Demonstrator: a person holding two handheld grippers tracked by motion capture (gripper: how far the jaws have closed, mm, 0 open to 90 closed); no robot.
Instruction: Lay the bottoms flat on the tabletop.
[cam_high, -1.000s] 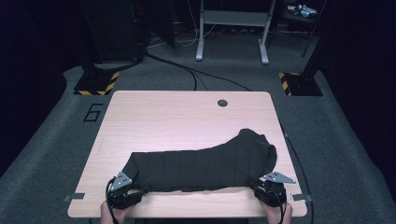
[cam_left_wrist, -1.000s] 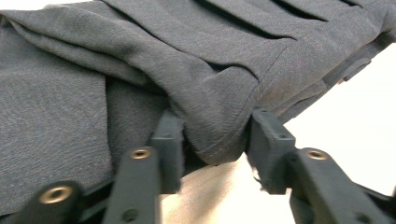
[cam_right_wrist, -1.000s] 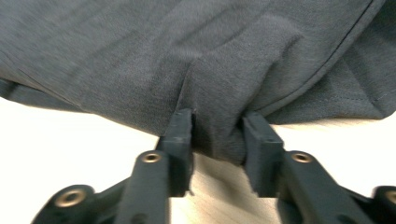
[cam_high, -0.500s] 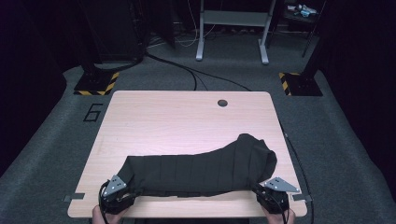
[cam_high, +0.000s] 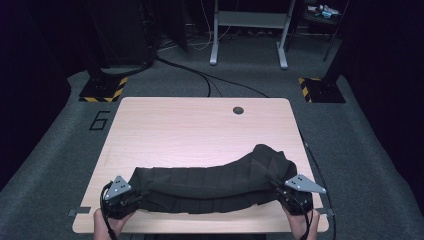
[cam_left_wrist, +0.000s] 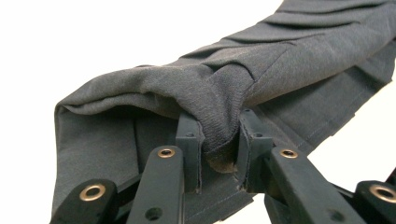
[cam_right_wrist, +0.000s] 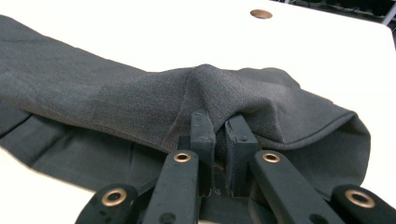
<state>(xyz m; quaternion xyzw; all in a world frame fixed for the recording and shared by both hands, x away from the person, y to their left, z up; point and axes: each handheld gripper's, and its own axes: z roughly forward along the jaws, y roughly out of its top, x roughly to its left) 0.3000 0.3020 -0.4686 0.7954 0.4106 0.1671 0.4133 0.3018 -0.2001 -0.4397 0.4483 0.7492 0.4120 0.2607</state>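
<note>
A dark grey pleated garment (cam_high: 210, 177) lies across the near half of the wooden table (cam_high: 190, 125), and its near edge is raised at both ends. My left gripper (cam_high: 135, 194) pinches a bunched fold at the garment's left end. In the left gripper view its jaws (cam_left_wrist: 219, 135) have just been closing and now press on the fabric (cam_left_wrist: 261, 60) between them. My right gripper (cam_high: 281, 192) is shut on the right end. In the right gripper view the cloth (cam_right_wrist: 116, 102) tents up over the closed jaws (cam_right_wrist: 219, 123).
A round cable hole (cam_high: 238, 110) sits near the table's far edge. Black cables (cam_high: 200, 80) run over the grey floor beyond, past a metal frame (cam_high: 247, 35) and yellow-and-black striped bases (cam_high: 102, 92). A "6" (cam_high: 100, 120) marks the floor at the left.
Both grippers have risen a little, taking the garment's near edge up off the table. The cloth now sags between them and its far part still rests on the wood.
</note>
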